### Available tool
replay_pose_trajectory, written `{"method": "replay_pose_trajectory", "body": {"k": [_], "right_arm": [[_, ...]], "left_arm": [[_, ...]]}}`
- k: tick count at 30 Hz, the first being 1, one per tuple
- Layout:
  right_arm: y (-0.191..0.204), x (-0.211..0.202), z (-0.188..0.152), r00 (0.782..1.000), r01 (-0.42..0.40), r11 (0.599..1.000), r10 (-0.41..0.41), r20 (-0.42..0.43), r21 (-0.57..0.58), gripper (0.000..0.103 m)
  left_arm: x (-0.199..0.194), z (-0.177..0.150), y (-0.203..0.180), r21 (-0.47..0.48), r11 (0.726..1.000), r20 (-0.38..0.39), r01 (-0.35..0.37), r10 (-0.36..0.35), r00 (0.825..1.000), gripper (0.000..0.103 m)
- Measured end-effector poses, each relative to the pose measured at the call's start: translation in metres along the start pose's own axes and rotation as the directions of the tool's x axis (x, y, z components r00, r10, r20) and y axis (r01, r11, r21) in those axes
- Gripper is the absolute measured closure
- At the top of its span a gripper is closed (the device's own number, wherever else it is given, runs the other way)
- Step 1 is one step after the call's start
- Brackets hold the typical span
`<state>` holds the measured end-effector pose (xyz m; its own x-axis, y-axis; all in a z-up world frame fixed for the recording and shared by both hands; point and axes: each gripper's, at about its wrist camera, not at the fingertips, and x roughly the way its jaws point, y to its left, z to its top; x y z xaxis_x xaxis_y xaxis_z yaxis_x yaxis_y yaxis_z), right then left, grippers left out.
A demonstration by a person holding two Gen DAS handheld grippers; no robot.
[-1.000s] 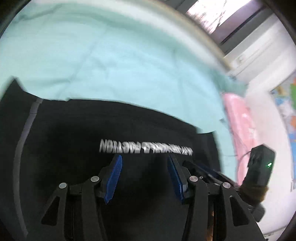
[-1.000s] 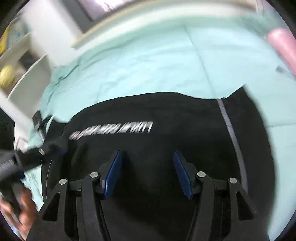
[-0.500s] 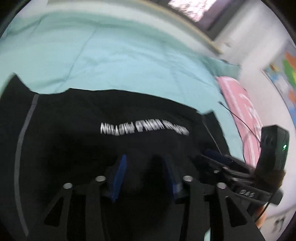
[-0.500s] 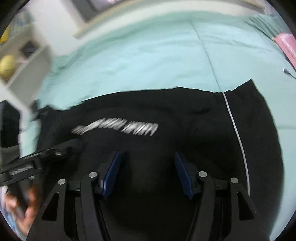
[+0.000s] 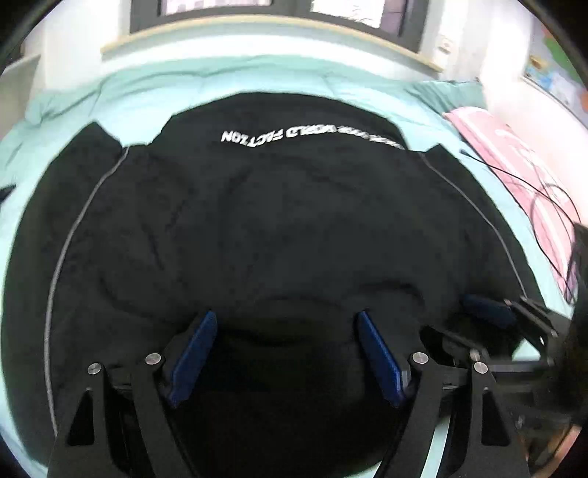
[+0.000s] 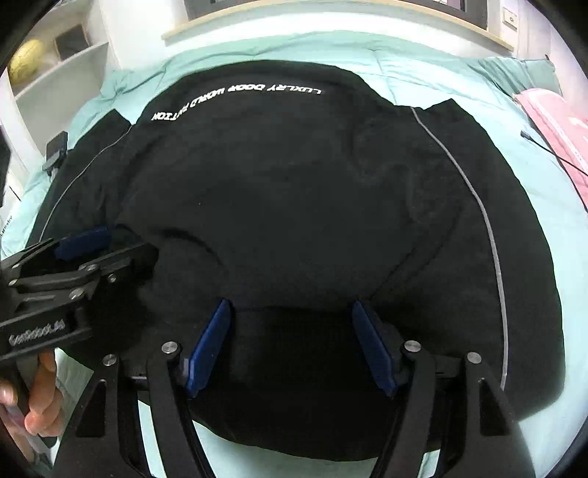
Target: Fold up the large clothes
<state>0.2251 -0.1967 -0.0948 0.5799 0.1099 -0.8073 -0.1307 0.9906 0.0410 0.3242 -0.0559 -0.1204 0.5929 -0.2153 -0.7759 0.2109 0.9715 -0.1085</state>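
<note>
Black sweatshirt [image 5: 279,220], soft and creased with grey piping and white lettering, lay spread on the mint bed [image 5: 235,84]. Both tools, left tool [image 5: 284,355] and right tool [image 6: 294,345], were opening, pads clear above fabric. Pink bedding [image 5: 514,154] lay beside.

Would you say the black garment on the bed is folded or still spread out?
Spread out: the black garment lies flat across the teal bedcover, both side stripes visible at its edges.

A mint-green bed [image 5: 44,106] meets a sill [image 5: 257,27] beneath bright windows [image 5: 217,5]; white shelves [image 6: 62,77] stand beside it.
</note>
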Motion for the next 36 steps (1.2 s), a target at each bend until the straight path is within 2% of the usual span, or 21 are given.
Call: {"method": "replay_pose_trajectory", "body": {"k": [4, 5, 8, 10, 12, 13, 15, 18, 19, 22, 24, 28, 32, 36], "right_arm": [[-0.020, -0.026, -0.018, 0.993, -0.111, 0.992, 0.109, 0.038, 0.056, 0.030], [-0.026, -0.034, -0.023, 0.990, -0.139, 0.987, 0.136, 0.042, 0.081, 0.027], [-0.052, -0.067, -0.032, 0.975, -0.219, 0.963, 0.209, 0.079, 0.157, 0.020], [-0.075, -0.090, -0.028, 0.972, -0.215, 0.957, 0.191, 0.136, 0.193, 0.013], [-0.104, -0.116, -0.024, 0.970, -0.177, 0.958, 0.132, 0.204, 0.224, 0.005], [-0.111, -0.122, -0.017, 0.969, -0.166, 0.959, 0.116, 0.218, 0.229, 0.004], [-0.134, -0.129, -0.008, 0.970, -0.133, 0.959, 0.075, 0.230, 0.249, 0.003], [-0.162, -0.124, 0.006, 0.979, -0.088, 0.961, 0.035, 0.199, 0.262, 0.003], [-0.170, -0.117, 0.012, 0.983, -0.080, 0.962, 0.033, 0.181, 0.262, 0.003], [-0.191, -0.090, 0.024, 0.989, -0.100, 0.952, 0.065, 0.130, 0.288, 0.003], [-0.201, -0.074, 0.026, 0.989, -0.128, 0.944, 0.099, 0.108, 0.305, 0.003], [-0.212, -0.046, 0.033, 0.981, -0.188, 0.932, 0.167, 0.094, 0.309, 0.003], [-0.215, -0.019, 0.045, 0.966, -0.257, 0.913, 0.245, 0.078, 0.317, 0.003], [-0.214, 0.014, 0.052, 0.955, -0.282, 0.905, 0.298, -0.002, 0.319, 0.003]], "left_arm": [[-0.042, -0.017, 0.013, 0.000, 0.997, 0.036, 0.072, -0.072, 0.997, 0.023], [-0.055, -0.021, 0.021, 0.000, 0.998, 0.052, 0.058, -0.058, 0.997, 0.023], [-0.089, -0.023, 0.050, -0.017, 0.999, 0.094, -0.040, 0.042, 0.995, 0.023], [-0.106, -0.019, 0.078, -0.045, 0.995, 0.112, -0.093, 0.098, 0.989, 0.023], [-0.117, -0.014, 0.098, -0.073, 0.989, 0.112, -0.132, 0.139, 0.984, 0.023], [-0.128, -0.016, 0.118, -0.084, 0.988, 0.113, -0.132, 0.141, 0.984, 0.023], [-0.121, -0.004, 0.144, -0.112, 0.987, 0.113, -0.115, 0.127, 0.985, 0.023], [-0.109, 0.002, 0.191, -0.224, 0.974, 0.084, 0.014, 0.005, 0.996, 0.023], [-0.097, 0.008, 0.210, -0.283, 0.954, 0.078, 0.096, -0.077, 0.994, 0.023], [-0.068, 0.012, 0.241, -0.385, 0.898, 0.069, 0.213, -0.202, 0.977, 0.023], [-0.043, 0.016, 0.255, -0.437, 0.865, 0.053, 0.247, -0.249, 0.967, 0.023], [-0.005, 0.018, 0.255, -0.470, 0.826, 0.011, 0.312, -0.348, 0.937, 0.023], [0.030, 0.020, 0.250, -0.482, 0.815, -0.060, 0.321, -0.396, 0.916, 0.023], [0.039, 0.021, 0.245, -0.474, 0.799, -0.057, 0.371, -0.448, 0.892, 0.023]]}}
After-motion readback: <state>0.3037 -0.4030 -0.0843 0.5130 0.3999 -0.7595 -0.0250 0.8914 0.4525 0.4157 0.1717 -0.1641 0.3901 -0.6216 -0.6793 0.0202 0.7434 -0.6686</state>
